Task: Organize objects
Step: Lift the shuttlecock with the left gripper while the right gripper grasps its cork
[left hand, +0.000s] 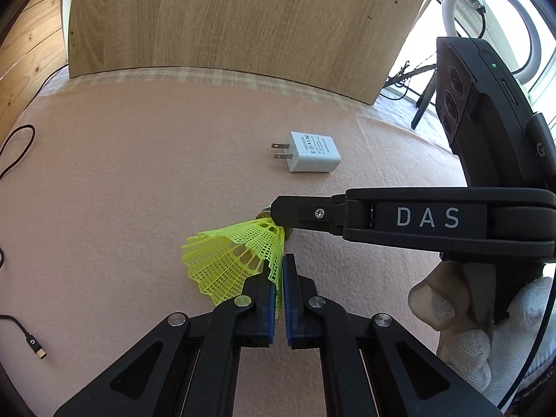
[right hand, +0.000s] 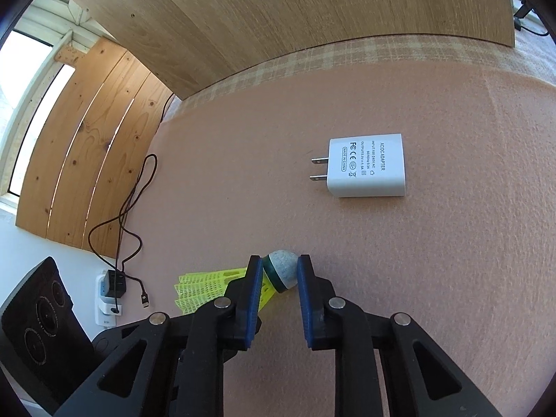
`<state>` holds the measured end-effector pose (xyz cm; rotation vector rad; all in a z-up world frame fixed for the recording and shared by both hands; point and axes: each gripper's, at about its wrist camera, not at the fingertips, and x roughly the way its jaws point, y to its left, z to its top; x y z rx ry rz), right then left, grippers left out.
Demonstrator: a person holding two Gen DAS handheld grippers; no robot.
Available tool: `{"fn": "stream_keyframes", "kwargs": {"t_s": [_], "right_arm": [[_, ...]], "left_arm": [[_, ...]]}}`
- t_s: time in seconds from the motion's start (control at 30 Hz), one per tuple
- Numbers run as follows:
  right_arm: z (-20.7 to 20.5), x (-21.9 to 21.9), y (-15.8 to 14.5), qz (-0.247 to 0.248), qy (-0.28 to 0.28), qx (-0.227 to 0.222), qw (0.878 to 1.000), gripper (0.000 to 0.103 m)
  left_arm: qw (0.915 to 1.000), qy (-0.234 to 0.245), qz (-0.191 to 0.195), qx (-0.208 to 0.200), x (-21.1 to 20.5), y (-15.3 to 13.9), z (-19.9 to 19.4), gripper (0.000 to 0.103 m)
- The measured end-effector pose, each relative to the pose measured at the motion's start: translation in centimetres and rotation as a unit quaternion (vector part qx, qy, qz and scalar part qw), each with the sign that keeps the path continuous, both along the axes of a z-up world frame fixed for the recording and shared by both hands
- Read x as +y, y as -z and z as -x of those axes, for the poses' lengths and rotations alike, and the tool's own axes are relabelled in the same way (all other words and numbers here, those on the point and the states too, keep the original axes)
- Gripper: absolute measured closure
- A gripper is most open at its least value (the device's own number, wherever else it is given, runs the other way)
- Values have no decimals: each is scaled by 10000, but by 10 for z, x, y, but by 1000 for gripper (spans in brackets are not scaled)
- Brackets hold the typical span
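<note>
Left tongs [left hand: 280, 271]: pressed together on the edge of the yellow mesh skirt of the shuttlecock [left hand: 231, 260]; the blue pads [left hand: 271, 307] nearly meet, with mesh pinched between them.
Right tongs [right hand: 279, 271]: pinching the shuttlecock's rounded grey-green cork nose between the blue pads [right hand: 253, 302]; seen from the left camera, a black finger lies across the cork end.
Shuttlecock: lies on its side on the pink cloth of the desk [left hand: 139, 191], skirt to the left, nose to the right, held at both ends.
Adapter [right hand: 366, 166]: a white plug-in charger flat on the cloth, prongs pointing left, apart from the shuttlecock and beyond it.
Hand [left hand: 465, 326]: white knit glove around the right tongs' grip.
Cable [right hand: 121, 222]: black, trailing off the desk's left edge.
Board [left hand: 243, 21]: upright wooden panel at the desk's far side.
</note>
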<state>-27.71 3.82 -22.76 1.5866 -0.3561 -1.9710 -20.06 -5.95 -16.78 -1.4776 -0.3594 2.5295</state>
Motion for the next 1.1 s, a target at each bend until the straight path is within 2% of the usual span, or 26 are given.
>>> {"fn": "stream_keyframes", "kwargs": {"t_s": [0.07, 0.37, 0.57, 0.87, 1.1], "right_arm": [[-2, 1, -3, 60, -36, 2, 10000, 93], [-14, 20, -26, 158, -17, 192, 9997, 95], [-26, 54, -47, 81, 177, 420, 9989, 96], [-47, 147, -74, -127, 787, 695, 9944, 96], [-65, 243, -91, -306, 1454, 845, 9853, 96]], "left_arm": [[10000, 46, 5, 58, 4, -5, -2, 100], [9995, 157, -78, 261, 24, -29, -13, 100], [9980, 380, -162, 486, 55, -52, -16, 100], [9904, 1076, -323, 800, 142, -83, -18, 100], [9781, 1801, -498, 916, 234, -96, -19, 101]]}}
